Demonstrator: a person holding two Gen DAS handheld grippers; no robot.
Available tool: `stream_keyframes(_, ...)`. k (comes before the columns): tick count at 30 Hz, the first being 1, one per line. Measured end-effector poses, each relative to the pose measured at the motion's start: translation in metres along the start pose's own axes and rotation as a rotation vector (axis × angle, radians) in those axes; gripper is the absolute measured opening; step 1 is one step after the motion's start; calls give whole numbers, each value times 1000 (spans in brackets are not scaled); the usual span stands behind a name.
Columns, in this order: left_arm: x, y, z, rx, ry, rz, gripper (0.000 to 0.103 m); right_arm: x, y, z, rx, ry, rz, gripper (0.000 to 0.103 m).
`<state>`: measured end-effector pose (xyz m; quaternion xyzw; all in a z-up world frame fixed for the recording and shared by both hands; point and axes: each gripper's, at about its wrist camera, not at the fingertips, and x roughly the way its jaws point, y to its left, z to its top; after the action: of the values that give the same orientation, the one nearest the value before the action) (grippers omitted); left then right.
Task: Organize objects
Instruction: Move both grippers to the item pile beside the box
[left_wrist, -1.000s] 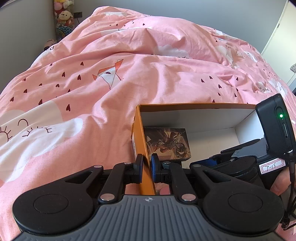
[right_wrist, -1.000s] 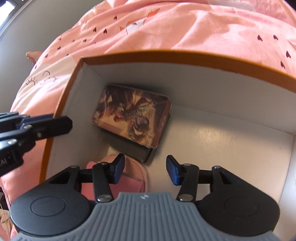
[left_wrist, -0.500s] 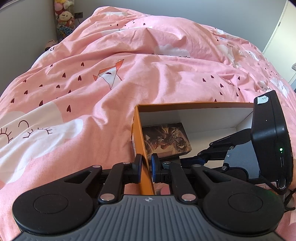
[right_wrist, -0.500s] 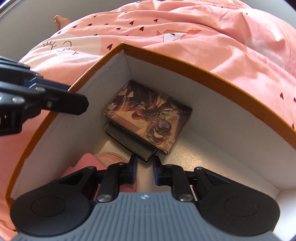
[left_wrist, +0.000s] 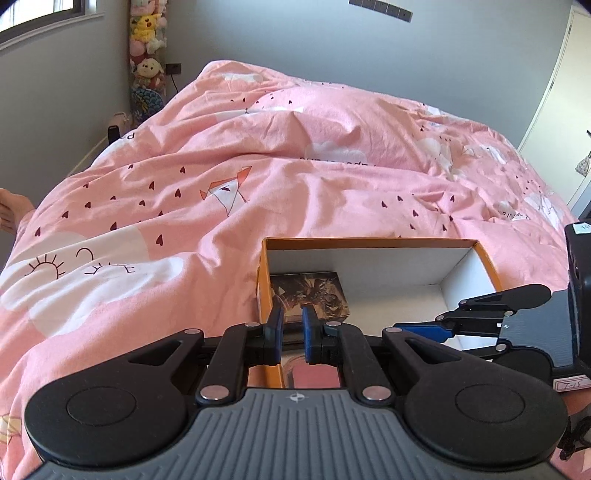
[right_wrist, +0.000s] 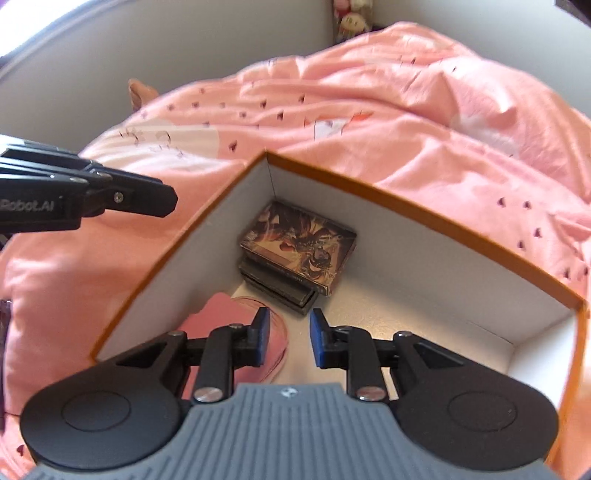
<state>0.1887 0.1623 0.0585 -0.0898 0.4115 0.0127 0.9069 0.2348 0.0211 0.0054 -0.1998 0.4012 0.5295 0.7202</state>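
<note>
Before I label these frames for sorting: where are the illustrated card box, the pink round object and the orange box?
illustrated card box (right_wrist: 301, 246), right wrist view, printed lid.
pink round object (right_wrist: 225, 314), right wrist view, top.
orange box (left_wrist: 369, 242), left wrist view, far rim.

Left gripper (left_wrist: 292, 334) closed empty; right gripper (right_wrist: 289, 341) apparently opening.

Bedding: a pink duvet with dark hearts and white clouds (left_wrist: 332, 177) is covering the bed.
Far left corner: colourful plush toys (left_wrist: 147, 48) are stacking up the grey wall (left_wrist: 55, 81).
</note>
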Motion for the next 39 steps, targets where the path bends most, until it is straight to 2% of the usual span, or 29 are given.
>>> stream_keyframes(2,-17,-11,-11,6,-17,-19,12,-26,4,-15,8,-66,-8,27)
stream_keyframes(5,-36,-32,-34,10,-18,-71,16,-61,10,-39,30,-139,-59,42)
stream_keyframes(6,-39,-38,-42,6,-9,-97,17,-67,12,-45,41,-153,-77,42)
stream_keyframes(10,-41,-61,-80,-37,76,-206,17,-93,13,-88,106,-170,-160,42)
stream_keyframes(15,-25,-88,-126,-40,185,-251,17,-107,9,-140,244,-136,-201,42)
stream_keyframes(17,-18,-96,-137,-43,215,-251,17,-110,11,-160,281,-119,-234,42)
stream_keyframes(20,-11,-108,-153,-22,238,-239,28,-111,15,-185,322,-80,-251,41)
stream_keyframes(23,-2,-114,-166,-45,263,-237,35,-113,17,-206,339,-45,-290,41)
stream_keyframes(27,8,-123,-176,-44,254,-215,46,-116,9,-219,381,-37,-339,41)
stream_keyframes(32,7,-133,-180,26,237,-196,55,-111,2,-224,408,-6,-328,41)
stream_keyframes(35,7,-136,-182,73,252,-167,53,-107,4,-225,407,9,-309,41)
stream_keyframes(36,6,-138,-183,95,257,-146,46,-107,5,-224,404,11,-308,41)
stream_keyframes(39,4,-134,-184,112,272,-131,39,-108,9,-223,388,11,-305,41)
